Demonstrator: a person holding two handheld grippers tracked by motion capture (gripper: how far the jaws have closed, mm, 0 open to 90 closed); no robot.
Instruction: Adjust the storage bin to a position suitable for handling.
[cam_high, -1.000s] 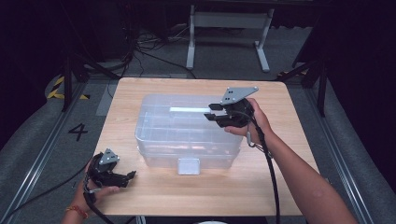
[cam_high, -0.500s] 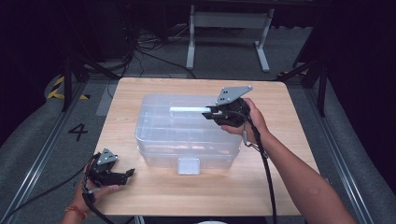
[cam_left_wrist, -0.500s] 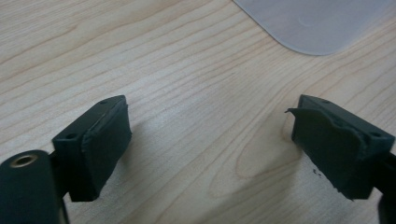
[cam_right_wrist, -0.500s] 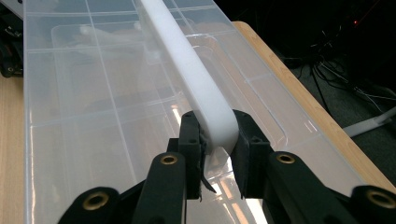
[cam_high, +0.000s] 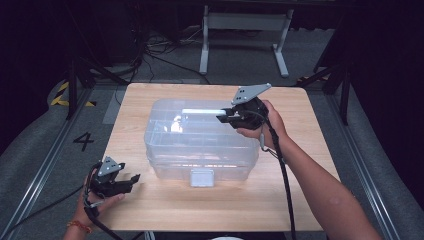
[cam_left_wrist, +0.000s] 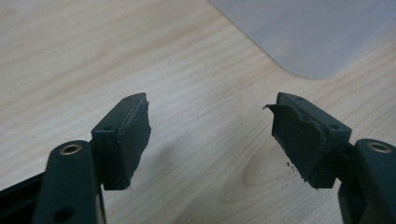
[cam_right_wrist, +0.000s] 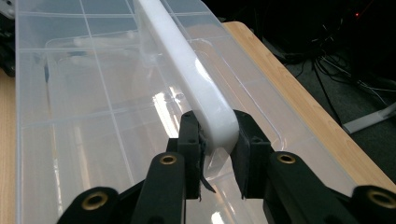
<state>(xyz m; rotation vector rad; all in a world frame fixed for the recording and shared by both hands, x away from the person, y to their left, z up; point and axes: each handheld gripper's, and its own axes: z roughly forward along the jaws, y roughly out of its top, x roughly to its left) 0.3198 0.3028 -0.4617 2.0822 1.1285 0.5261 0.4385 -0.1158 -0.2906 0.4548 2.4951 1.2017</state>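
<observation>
lab: dark floor cables (cam_high: 150, 55), numbered floor marking (cam_high: 83, 141)

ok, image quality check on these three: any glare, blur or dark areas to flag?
High view: surroundings near black, table well lit, bright glare streaks on the clear bin. Left gripper view: the pads sharp, wood grain soft, open jaws cast faint shadows. Right gripper view: the white handle almost blown out, reflections on the lid, background dark.

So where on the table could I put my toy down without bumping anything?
The bare wood along the near edge of the table, in front of the clear plastic box, is free. So is the strip right of the box. The middle is crowded by the box, where the right gripper clamps its white handle. The left gripper sits at the near left corner.
</observation>
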